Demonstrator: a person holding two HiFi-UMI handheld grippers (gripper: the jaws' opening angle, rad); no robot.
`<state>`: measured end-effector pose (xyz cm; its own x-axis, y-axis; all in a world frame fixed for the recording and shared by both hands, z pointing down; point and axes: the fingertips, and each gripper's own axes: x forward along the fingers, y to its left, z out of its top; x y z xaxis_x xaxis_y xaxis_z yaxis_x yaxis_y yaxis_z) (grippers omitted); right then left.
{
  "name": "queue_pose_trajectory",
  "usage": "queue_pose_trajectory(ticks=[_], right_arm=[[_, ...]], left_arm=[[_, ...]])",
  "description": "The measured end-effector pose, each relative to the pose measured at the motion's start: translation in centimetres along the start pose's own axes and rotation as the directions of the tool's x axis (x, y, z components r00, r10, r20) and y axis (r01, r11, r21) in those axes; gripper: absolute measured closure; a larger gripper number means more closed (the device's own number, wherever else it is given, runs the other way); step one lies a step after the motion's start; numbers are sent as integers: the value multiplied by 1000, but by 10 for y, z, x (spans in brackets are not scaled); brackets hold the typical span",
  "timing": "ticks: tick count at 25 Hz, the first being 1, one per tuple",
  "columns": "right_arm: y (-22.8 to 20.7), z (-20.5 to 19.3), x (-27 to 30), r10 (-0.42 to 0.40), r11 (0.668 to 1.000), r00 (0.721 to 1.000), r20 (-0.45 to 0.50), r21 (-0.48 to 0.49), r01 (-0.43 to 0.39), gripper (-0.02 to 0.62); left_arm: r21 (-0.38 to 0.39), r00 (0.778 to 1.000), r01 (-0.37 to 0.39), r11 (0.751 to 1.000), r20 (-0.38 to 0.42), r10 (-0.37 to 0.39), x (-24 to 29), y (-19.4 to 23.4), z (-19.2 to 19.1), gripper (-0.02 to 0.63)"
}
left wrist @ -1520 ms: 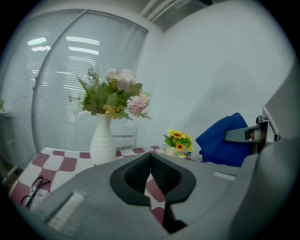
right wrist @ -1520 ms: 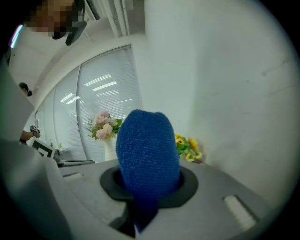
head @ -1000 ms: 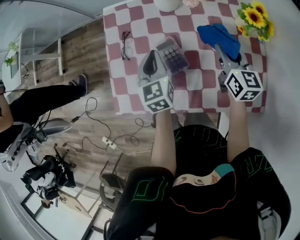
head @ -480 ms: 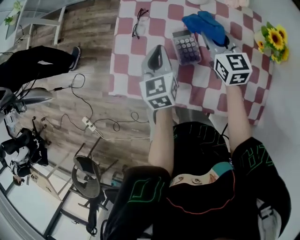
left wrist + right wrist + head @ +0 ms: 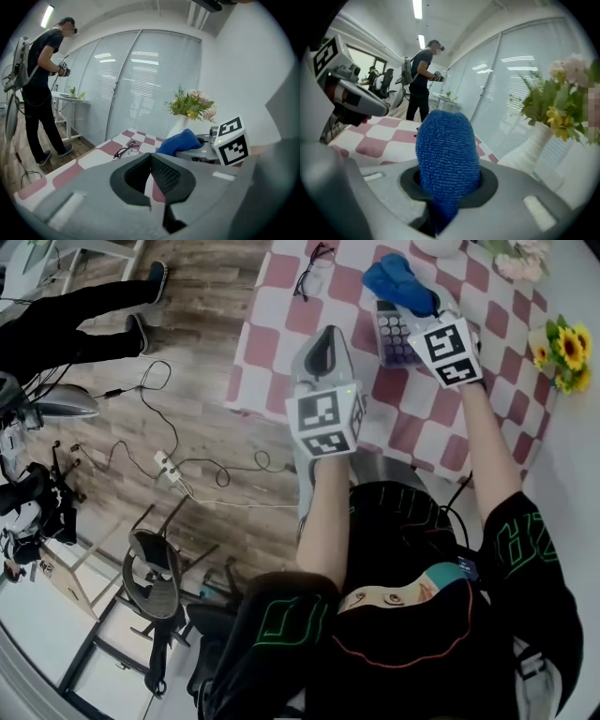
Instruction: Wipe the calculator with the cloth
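Observation:
The grey calculator [image 5: 391, 334] lies on the red and white checked table [image 5: 412, 418], partly hidden under my right gripper. My right gripper [image 5: 412, 304] is shut on the blue cloth [image 5: 397, 281], which hangs over the calculator's far end. In the right gripper view the cloth [image 5: 446, 150] bulges up out of the right gripper [image 5: 444, 190] and hides the calculator. My left gripper [image 5: 320, 336] hovers over the table's left part, apart from the calculator. In the left gripper view the left gripper [image 5: 150, 158] is shut with nothing in it, and the cloth [image 5: 179, 140] shows beyond it.
Black glasses [image 5: 314, 259] lie at the table's far left. Sunflowers [image 5: 564, 351] stand at the right edge, and a white vase [image 5: 528, 151] of flowers stands close behind the cloth. The table's left edge drops to a wood floor with cables [image 5: 178, 465]. A person [image 5: 42, 89] stands far off.
My right gripper has carried the cloth left onto the calculator's far end. The left gripper has drawn back from the calculator toward the table's near left. The head view has swung.

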<state>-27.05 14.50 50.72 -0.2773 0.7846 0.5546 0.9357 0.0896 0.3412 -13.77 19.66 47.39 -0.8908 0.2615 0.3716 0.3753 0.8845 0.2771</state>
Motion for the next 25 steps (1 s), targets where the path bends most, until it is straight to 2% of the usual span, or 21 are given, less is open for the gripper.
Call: queue_pose_trajectory(ticks=[4,11,25], right_arm=[[26,-11,8,80,983,994,-74,-157,-90,503],[52,-24,-4,130,955,986,-109,-253,-154,502],[75,-37,-31,148,957,987,-70,-240,-160,499]], left_arm=[[-4,1000,-4,1000,3,4,-2,0,-1,595],[3,1000,3,1000,-7,-3,-2,-11,-8,595],[19,1000,-11,1000,-12,11,-5,-25,-14,595]])
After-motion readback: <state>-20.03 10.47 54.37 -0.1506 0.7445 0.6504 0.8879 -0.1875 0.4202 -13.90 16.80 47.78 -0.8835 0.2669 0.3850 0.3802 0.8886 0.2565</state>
